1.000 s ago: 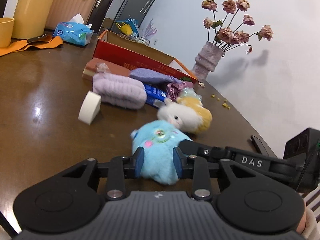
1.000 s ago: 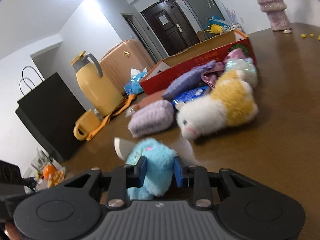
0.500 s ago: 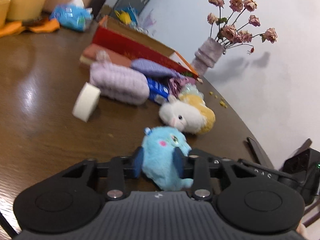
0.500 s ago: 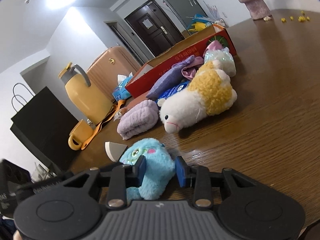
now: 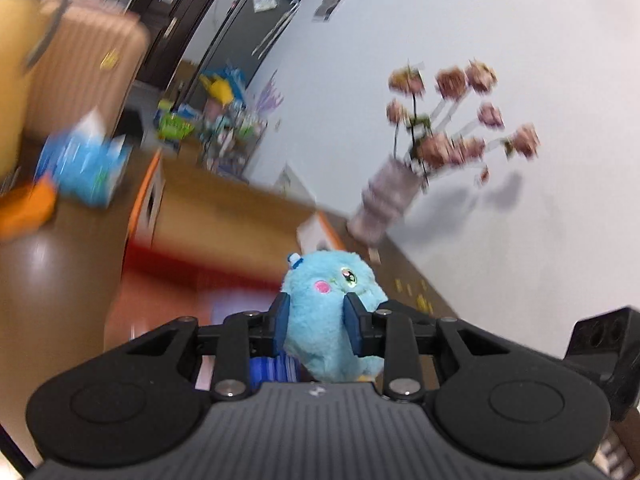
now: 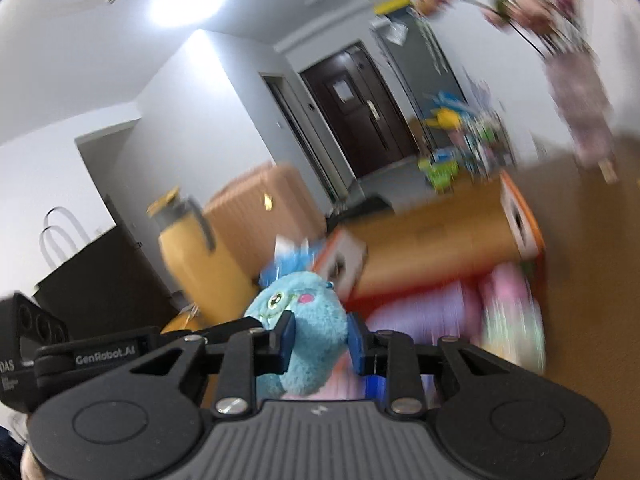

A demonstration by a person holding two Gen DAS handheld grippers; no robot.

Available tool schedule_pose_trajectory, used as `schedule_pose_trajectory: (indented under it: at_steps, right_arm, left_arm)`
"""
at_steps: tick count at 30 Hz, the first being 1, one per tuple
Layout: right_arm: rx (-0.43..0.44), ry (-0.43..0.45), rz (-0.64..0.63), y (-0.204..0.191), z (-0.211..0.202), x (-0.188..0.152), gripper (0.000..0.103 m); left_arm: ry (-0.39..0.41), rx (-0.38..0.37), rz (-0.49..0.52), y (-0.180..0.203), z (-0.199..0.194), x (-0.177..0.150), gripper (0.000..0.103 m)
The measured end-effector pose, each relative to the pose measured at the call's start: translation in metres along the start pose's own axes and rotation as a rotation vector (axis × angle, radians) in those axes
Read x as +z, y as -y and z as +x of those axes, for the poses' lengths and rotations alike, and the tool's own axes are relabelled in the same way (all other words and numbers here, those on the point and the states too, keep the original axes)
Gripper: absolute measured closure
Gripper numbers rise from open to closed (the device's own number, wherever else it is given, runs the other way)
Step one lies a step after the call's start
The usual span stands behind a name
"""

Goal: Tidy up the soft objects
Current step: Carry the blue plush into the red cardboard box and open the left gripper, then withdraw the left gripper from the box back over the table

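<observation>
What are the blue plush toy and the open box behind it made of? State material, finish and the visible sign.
Blue plush toy: soft synthetic fur, matte and fluffy; the pile dents where both hand-held grippers pinch it.
Open box: likely cardboard; plain matte brown inside, red and orange printed outside, with a cut handle hole in the end wall. Motion blur leaves the surface uncertain.

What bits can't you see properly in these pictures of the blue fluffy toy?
- Left wrist view: the lower part of the blue plush toy is hidden behind the left gripper.
- Left wrist view: the cardboard box is smeared by motion blur, so its contents cannot be told.
- Right wrist view: the soft things by the box are blurred into pink and purple patches.
- Right wrist view: the flowers are cut off by the top edge.
</observation>
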State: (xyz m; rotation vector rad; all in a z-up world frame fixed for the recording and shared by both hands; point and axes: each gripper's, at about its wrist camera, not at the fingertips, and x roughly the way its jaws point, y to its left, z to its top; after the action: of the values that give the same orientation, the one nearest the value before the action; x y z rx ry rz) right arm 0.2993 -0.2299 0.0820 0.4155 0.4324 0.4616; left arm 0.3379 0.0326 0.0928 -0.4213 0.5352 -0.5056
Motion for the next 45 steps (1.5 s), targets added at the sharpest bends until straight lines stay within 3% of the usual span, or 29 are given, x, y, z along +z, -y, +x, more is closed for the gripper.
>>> schedule_pose_trajectory:
  at_steps: [4,7,10,11,13,14,16,17,19,23,27,30,32,37,45]
  right_arm:
    - [-0.039,-0.072,-0.015,0.018,0.101,0.091,0.076]
    - [-0.09,-0.163,0.012,0.045,0.193,0.131,0.076]
    - [-0.139,-0.262,0.025,0.07,0.274,0.139,0.076]
    - [-0.146,-0.304,0.042,0.078,0.299,0.138,0.081]
    - [-0.14,-0.379,0.075,0.093,0.339,0.131,0.089]
    - [-0.168,-0.393,0.081,0.097,0.353,0.125,0.088]
    - [-0.204,-0.424,0.043,0.101,0.372,0.116,0.088]
    - [-0.212,-0.432,0.043,0.104,0.376,0.113,0.088]
    - [-0.193,-0.43,0.061,0.108,0.377,0.111,0.084]
    - [-0.202,-0.388,0.053,0.106,0.356,0.124,0.075]
    - [-0.231,-0.336,0.0,0.097,0.294,0.143,0.07]
    - [-0.267,-0.288,-0.086,0.084,0.234,0.161,0.058]
    - [-0.311,-0.243,-0.16,0.072,0.188,0.172,0.042]
    - [-0.4,-0.119,-0.284,0.044,0.082,0.188,0.021]
    - [-0.38,-0.023,-0.302,0.014,-0.028,0.16,0.02]
  left_arm:
    - [-0.028,0.081,-0.02,-0.03,0.087,0.082,0.074]
    - [-0.094,0.148,-0.104,-0.069,0.153,0.113,0.074]
    - [-0.162,0.256,-0.073,-0.102,0.212,0.119,0.074]
    - [-0.19,0.29,-0.05,-0.109,0.229,0.117,0.074]
    - [-0.172,0.333,-0.008,-0.119,0.244,0.113,0.072]
    - [-0.169,0.364,0.031,-0.121,0.251,0.111,0.072]
    - [-0.162,0.367,0.06,-0.125,0.255,0.111,0.067]
    - [-0.154,0.361,0.045,-0.127,0.252,0.112,0.059]
    - [-0.112,0.344,0.036,-0.126,0.241,0.114,0.053]
    - [-0.063,0.349,0.079,-0.109,0.213,0.126,0.045]
    - [-0.012,0.383,0.124,-0.084,0.173,0.14,0.035]
    - [0.042,0.439,0.205,-0.058,0.129,0.146,0.022]
    - [0.053,0.49,0.244,-0.042,0.098,0.149,0.021]
    - [0.098,0.519,0.285,-0.005,0.03,0.147,0.014]
    - [0.145,0.489,0.377,0.053,-0.041,0.101,0.005]
